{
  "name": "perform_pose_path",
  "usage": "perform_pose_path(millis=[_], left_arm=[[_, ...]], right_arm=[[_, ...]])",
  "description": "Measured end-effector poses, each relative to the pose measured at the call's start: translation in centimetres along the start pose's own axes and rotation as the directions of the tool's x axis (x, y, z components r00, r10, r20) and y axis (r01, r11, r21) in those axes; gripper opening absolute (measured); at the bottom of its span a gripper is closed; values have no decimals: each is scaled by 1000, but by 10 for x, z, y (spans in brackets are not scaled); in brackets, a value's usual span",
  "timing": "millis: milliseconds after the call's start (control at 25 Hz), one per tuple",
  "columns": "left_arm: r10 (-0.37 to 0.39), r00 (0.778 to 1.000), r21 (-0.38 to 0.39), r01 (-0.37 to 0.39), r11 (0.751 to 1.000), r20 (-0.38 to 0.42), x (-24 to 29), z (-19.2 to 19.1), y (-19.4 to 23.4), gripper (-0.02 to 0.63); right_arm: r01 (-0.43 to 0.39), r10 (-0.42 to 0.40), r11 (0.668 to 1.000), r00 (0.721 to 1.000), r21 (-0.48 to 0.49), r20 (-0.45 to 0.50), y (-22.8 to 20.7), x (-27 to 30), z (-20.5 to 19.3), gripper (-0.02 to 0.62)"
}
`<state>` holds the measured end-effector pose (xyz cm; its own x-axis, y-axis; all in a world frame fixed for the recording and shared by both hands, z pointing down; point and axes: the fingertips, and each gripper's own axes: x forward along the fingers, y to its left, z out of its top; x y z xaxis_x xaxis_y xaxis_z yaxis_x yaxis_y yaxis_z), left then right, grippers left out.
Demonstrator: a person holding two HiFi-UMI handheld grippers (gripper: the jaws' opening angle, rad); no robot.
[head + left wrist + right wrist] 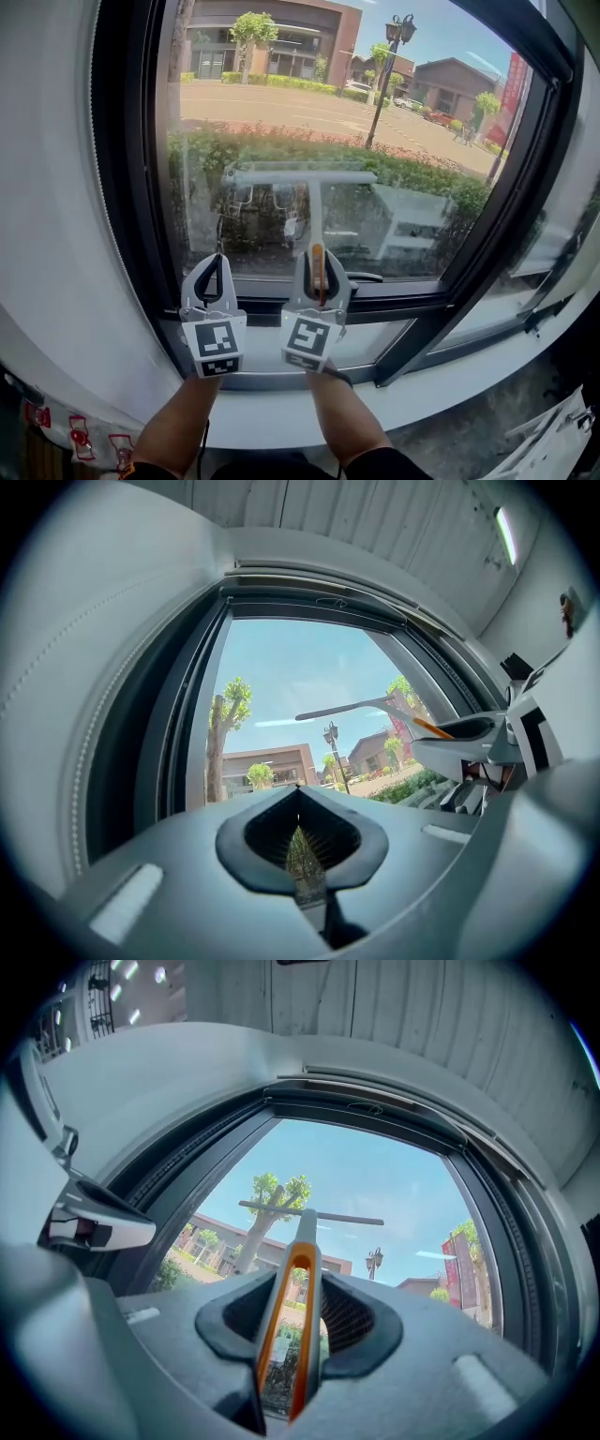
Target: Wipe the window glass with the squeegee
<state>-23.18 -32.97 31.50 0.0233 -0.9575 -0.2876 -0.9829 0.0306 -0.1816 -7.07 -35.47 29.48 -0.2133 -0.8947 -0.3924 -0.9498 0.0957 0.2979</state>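
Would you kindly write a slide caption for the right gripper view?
The right gripper, shut on the squeegee handle, holds its blade up toward the window glass.

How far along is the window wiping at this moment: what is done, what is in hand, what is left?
Done: the right gripper is shut on the squeegee handle. In hand: the blade lies across the lower window glass, seemingly against it. The left gripper is shut and empty. Left: the glass shows no wipe marks, so I cannot tell how much is wiped; probably most of it.
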Motion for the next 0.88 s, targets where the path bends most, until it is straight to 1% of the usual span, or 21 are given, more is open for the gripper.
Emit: perform_pose_path(millis=[80, 200, 480, 600, 720, 880], left_arm=[[-8, 1000, -5, 8, 1000, -22, -3, -11, -6, 3], [-22, 999, -3, 22, 1000, -49, -7, -24, -15, 3], [-57, 993, 7, 58, 998, -106, -19, -54, -37, 3], [-66, 989, 0, 67, 998, -130, -24, -66, -43, 3], [-78, 986, -3, 78, 997, -151, -28, -76, -49, 3], [-93, 980, -7, 93, 996, -173, -32, -86, -56, 3]], right_arm=[[3, -4, 1000, 1000, -18, -31, 2, -8, -14, 118], [-24, 24, 1000, 998, -4, -53, 9, -20, -37, 118], [-54, 52, 999, 983, -3, -174, 19, -58, -95, 117], [-61, 60, 998, 975, 2, -213, 22, -68, -109, 118], [-53, 62, 998, 971, 44, -230, 24, -75, -119, 117], [-57, 67, 997, 964, 47, -257, 26, -84, -132, 117]])
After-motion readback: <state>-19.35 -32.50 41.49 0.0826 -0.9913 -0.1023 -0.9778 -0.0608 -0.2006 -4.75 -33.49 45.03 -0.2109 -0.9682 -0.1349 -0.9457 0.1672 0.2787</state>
